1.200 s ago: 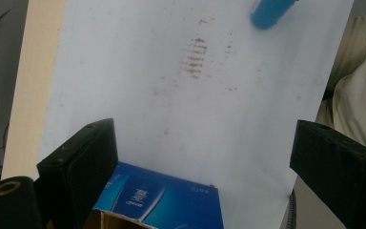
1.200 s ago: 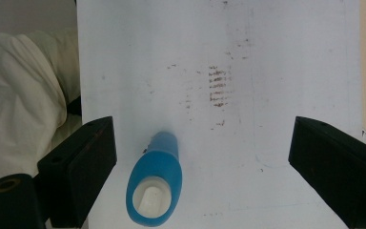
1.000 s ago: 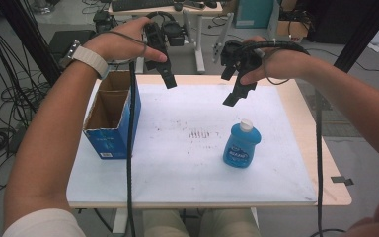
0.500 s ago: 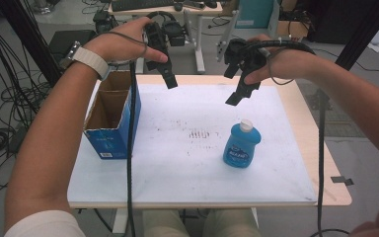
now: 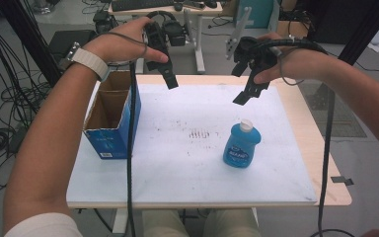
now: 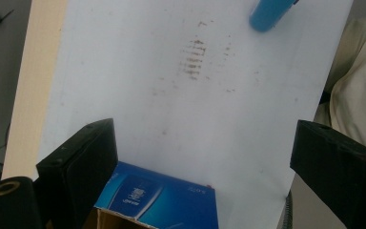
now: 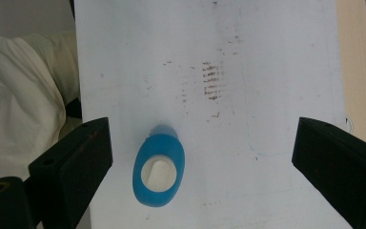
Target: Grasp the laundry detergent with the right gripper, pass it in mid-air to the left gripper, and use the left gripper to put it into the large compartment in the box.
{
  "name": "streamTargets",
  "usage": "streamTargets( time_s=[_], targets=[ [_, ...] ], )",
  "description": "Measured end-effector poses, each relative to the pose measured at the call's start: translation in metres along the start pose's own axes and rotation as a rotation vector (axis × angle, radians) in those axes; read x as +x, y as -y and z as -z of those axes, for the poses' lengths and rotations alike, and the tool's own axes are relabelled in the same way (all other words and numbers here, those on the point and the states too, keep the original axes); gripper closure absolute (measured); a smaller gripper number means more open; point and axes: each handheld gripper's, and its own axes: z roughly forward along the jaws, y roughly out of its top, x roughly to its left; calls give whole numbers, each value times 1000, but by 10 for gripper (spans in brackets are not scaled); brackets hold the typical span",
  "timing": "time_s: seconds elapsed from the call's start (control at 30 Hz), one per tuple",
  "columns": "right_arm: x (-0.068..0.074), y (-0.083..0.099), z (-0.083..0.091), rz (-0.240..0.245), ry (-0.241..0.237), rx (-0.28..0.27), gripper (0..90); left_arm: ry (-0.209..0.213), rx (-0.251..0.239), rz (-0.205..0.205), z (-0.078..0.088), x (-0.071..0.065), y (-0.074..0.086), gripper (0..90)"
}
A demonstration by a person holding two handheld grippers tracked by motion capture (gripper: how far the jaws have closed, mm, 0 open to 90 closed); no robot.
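Note:
A blue bottle (image 5: 241, 146) with a white cap stands upright on the white table (image 5: 177, 168), right of the middle. Seen from above in the right gripper view, the bottle (image 7: 158, 166) lies below and between the wide-apart jaws. My right gripper (image 5: 244, 94) hangs open in the air above and behind the bottle, touching nothing. An open blue cardboard box (image 5: 109, 118) stands at the table's left edge. My left gripper (image 5: 170, 81) is held high to the right of the box, open and empty. Its own view looks down on the box's corner (image 6: 157, 200) and the bottle's base (image 6: 269, 14).
A patch of brown marks (image 5: 200, 133) stains the table's middle. The wooden edge (image 5: 306, 123) of the table shows on the right. Black cables and stands (image 5: 10, 74) crowd the floor at the left, and a desk (image 5: 187, 19) stands behind.
My right gripper has drifted slightly up and back, away from the bottle. The left gripper, the box and the bottle keep their places.

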Motion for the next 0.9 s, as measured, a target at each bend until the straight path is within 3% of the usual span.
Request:
streamTargets(
  time_s=[0.9],
  targets=[
    [4,33,11,-49,13,-56,56,-8,-1,0,0,-3,-2,91]
  ],
)
